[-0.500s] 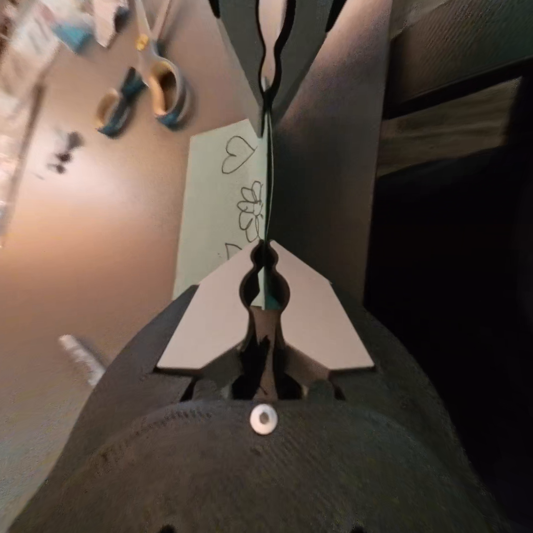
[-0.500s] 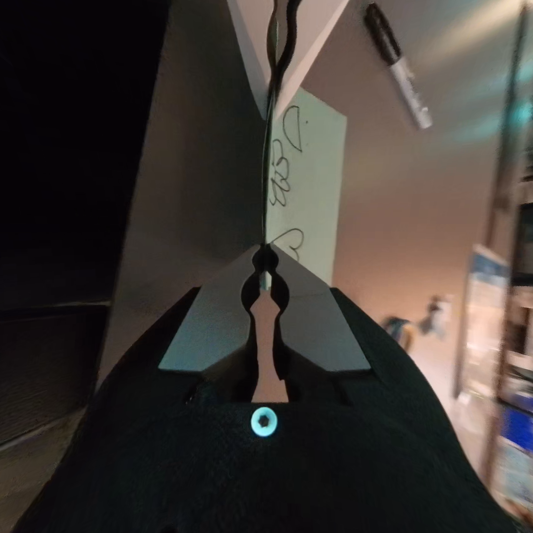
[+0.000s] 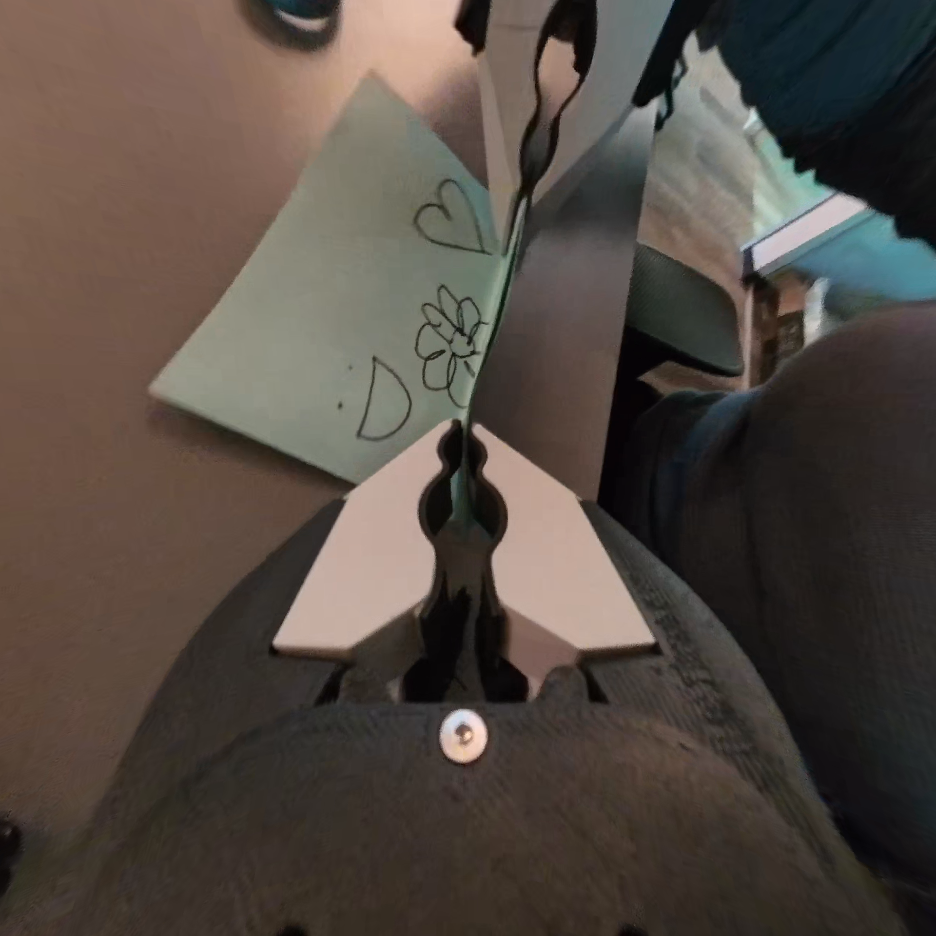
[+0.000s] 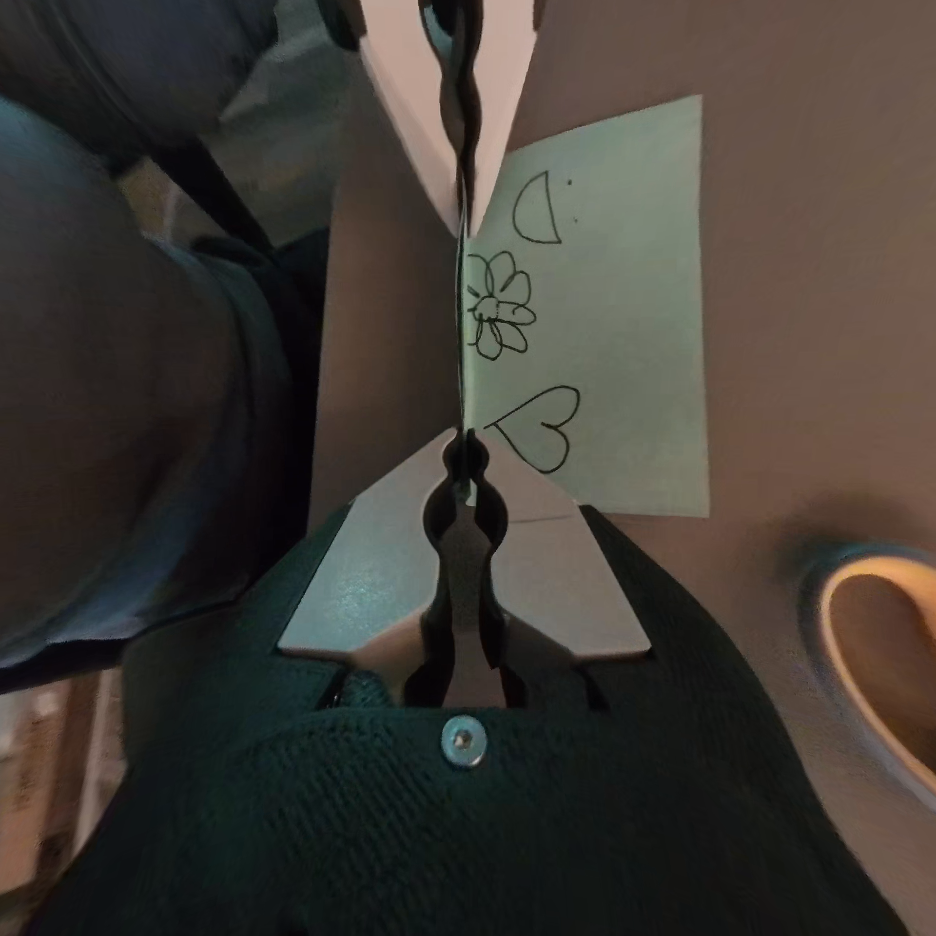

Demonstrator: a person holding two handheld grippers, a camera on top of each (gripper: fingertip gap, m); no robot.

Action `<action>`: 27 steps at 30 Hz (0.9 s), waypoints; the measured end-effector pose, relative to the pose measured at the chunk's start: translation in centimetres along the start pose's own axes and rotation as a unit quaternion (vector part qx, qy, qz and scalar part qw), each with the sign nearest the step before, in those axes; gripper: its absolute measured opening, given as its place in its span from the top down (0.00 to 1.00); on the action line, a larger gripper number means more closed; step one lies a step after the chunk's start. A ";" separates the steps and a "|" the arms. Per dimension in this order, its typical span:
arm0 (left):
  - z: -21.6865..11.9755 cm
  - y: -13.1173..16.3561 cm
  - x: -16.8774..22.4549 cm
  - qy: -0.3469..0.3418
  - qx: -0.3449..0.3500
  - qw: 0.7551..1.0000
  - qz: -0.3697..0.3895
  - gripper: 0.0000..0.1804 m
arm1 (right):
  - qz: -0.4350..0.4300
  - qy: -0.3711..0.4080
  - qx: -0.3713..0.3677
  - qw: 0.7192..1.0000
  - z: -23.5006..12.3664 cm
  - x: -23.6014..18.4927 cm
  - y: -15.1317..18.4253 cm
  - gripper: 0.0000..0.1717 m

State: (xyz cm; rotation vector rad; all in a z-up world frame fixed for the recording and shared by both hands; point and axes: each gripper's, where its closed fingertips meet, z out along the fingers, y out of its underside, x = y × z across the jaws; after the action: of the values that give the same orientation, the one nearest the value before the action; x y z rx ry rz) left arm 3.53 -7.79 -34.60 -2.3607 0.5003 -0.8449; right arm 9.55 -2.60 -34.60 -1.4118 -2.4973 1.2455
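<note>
A pale green paper sheet (image 3: 329, 314) with a heart, a flower and a half-round shape drawn in black lies partly on the brown table (image 3: 101, 253). One edge of it is raised. My left gripper (image 3: 463, 430) is shut on that raised edge at one end. My right gripper (image 3: 527, 192) faces it from the top of the left wrist view, shut on the same edge. In the right wrist view my right gripper (image 4: 463, 433) pinches the edge near the heart. The left gripper (image 4: 463, 223) pinches it near the half-round shape, and the sheet (image 4: 608, 329) spreads to the right.
A beige and teal ring-shaped thing (image 4: 886, 658) lies on the table close to the right gripper, and its teal part shows in the left wrist view (image 3: 299, 15). A person's dark-clothed legs (image 3: 810, 506) (image 4: 126, 405) are just past the table's edge (image 3: 623, 304).
Both grippers stay shut on the paper's edge. Both views have swung, more of the sheet's face now shows, and the ring-shaped thing is much closer to the right gripper.
</note>
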 end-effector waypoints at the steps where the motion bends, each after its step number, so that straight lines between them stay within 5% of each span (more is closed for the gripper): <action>1: -0.3 -0.1 -0.4 -0.001 0.007 1.000 -0.015 1.00 | 0.018 -0.009 0.004 1.000 -0.1 0.1 0.0 1.00; 8: -0.8 0.2 -0.6 0.035 0.026 0.996 -0.079 1.00 | 0.064 -0.022 0.035 0.997 -0.4 0.3 0.0 1.00; 11: -0.9 0.3 -0.6 0.051 0.015 0.993 -0.106 1.00 | 0.060 -0.007 0.042 0.997 -0.9 0.2 -0.1 0.90; 22: -0.9 0.2 -0.7 0.051 -0.039 0.988 -0.143 1.00 | -0.061 0.072 0.014 0.995 -0.1 -0.9 -1.9 0.78; 24: -0.9 0.2 -0.7 0.051 -0.039 0.987 -0.145 1.00 | -0.058 0.078 -0.014 0.995 0.4 -0.4 -1.3 0.82; 27: -0.9 0.3 -0.6 0.054 -0.038 0.987 -0.145 1.00 | -0.042 0.097 -0.024 0.994 0.4 1.0 -1.0 1.00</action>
State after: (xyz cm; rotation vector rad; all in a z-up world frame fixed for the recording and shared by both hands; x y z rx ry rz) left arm 2.43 -8.01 -34.49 -2.5050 0.2373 -1.1058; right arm 8.04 -2.38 -34.57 -1.3500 -2.4426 0.9886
